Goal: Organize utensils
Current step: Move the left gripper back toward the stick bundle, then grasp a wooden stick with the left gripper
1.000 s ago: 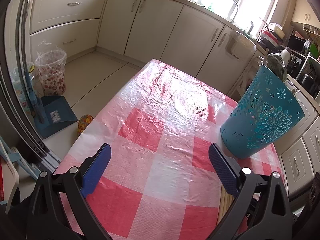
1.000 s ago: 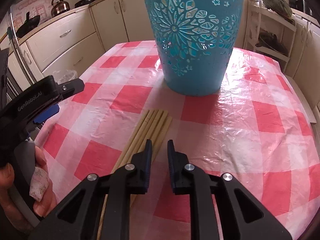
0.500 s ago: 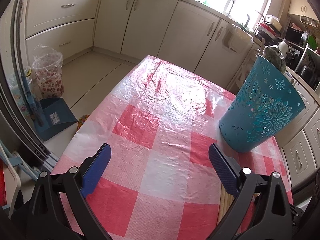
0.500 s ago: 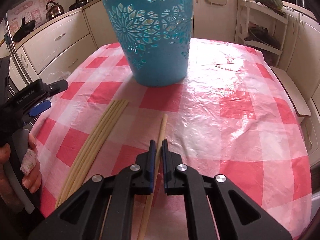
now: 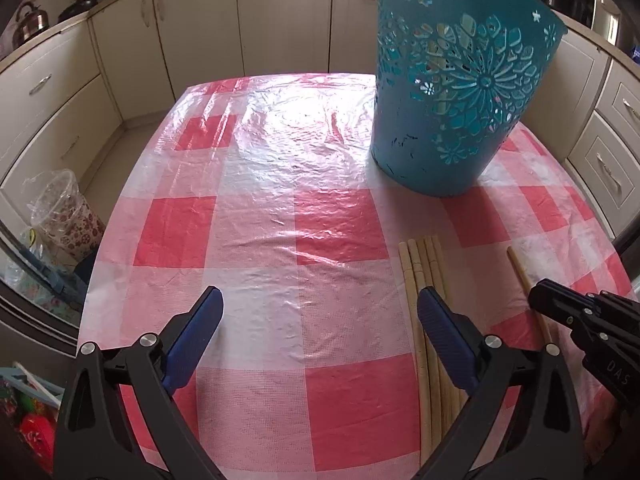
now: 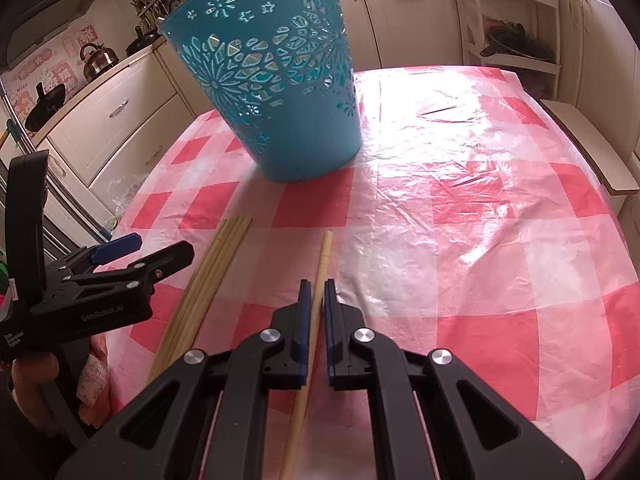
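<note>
A teal perforated bucket (image 6: 276,88) stands on the red-and-white checked tablecloth (image 6: 460,208); it also shows in the left wrist view (image 5: 456,92). My right gripper (image 6: 317,292) is shut on a single wooden chopstick (image 6: 323,256), which points toward the bucket. The chopstick (image 5: 524,276) and the right gripper (image 5: 560,308) show at the right of the left wrist view. A bundle of several chopsticks (image 6: 218,256) lies on the cloth to the left. My left gripper (image 5: 318,312) is open and empty, its right finger (image 5: 440,320) over the bundle (image 5: 422,264).
Cream kitchen cabinets (image 5: 200,32) surround the table. A plastic-lined bin (image 5: 64,212) stands on the floor at the left. A kettle (image 6: 98,60) sits on the counter. A white shelf rack (image 6: 516,20) stands behind the table's far right.
The left gripper has swung right toward the bucket and chopsticks. The right gripper has moved right with the single chopstick, away from the bundle.
</note>
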The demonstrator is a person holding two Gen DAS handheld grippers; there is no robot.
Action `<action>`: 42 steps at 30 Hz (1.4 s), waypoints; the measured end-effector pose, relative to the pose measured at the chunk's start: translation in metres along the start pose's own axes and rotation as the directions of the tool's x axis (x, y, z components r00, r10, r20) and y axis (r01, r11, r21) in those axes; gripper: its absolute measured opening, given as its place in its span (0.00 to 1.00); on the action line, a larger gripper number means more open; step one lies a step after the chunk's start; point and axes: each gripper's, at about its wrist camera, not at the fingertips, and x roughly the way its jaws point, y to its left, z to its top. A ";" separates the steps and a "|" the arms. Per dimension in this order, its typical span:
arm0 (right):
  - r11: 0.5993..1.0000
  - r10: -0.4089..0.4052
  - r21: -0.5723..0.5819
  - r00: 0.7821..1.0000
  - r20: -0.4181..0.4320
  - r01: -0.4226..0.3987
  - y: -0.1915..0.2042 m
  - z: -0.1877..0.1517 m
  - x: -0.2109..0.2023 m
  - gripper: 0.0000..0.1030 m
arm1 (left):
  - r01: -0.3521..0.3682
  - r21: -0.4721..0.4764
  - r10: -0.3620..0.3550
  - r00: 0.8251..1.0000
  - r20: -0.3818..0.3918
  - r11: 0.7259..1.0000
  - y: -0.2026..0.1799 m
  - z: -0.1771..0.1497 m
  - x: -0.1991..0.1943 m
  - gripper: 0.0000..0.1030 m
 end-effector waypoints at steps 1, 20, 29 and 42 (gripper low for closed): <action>1.000 0.002 0.002 1.000 0.000 -0.002 0.000 0.000 0.000 0.06 | -0.004 0.018 0.004 1.000 -0.009 1.000 -0.004 0.001 0.002 0.91; 1.000 0.005 -0.018 1.000 0.000 -0.005 0.002 -0.001 -0.002 0.11 | -0.053 0.066 0.052 0.999 0.013 0.996 -0.012 -0.005 -0.005 0.68; 0.977 -0.154 -0.148 0.988 0.020 0.155 0.020 -0.001 0.001 0.10 | -0.006 0.057 0.006 1.000 0.003 0.998 -0.011 -0.007 -0.007 0.53; 0.985 -0.127 -0.115 0.992 0.016 0.128 0.014 0.002 0.001 0.17 | 0.004 0.005 -0.003 0.998 -0.063 1.000 -0.014 0.003 -0.005 0.18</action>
